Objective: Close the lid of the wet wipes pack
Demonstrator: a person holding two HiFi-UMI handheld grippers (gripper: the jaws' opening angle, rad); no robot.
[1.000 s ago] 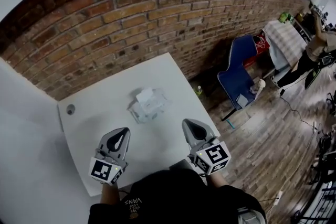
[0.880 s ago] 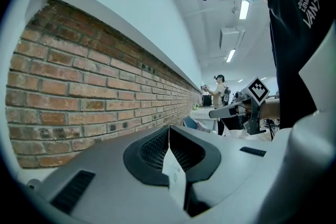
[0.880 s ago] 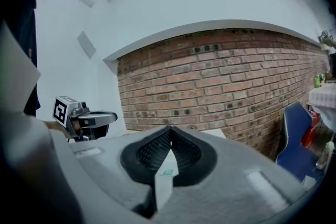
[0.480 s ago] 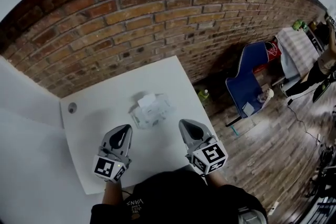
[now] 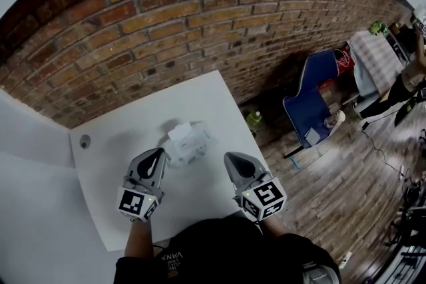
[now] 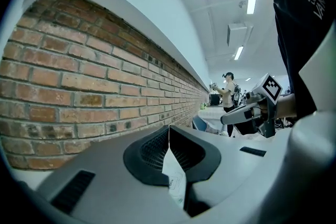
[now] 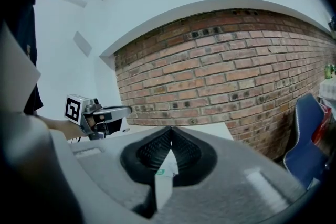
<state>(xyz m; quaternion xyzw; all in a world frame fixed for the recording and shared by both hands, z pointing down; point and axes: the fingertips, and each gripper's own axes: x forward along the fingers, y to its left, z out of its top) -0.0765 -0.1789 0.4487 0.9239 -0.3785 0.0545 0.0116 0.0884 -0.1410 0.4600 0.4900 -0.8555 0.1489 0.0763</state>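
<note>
Crosswise, wet wipes pack [image 5: 194, 147], lid [image 5: 180, 132] up wallward; left gripper [image 5: 159, 155], right gripper [image 5: 231, 157] fingers together

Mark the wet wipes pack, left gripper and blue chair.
wet wipes pack [image 5: 193, 146]: head view, middle of the pack
left gripper [image 5: 160, 155]: head view, between its fingertips
blue chair [image 5: 311, 80]: head view, upper blue panel

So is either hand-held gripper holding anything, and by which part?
Nothing. The left hand-held gripper and right hand-held gripper both have jaws shut on nothing; the wet wipes pack lies on the table.
</note>
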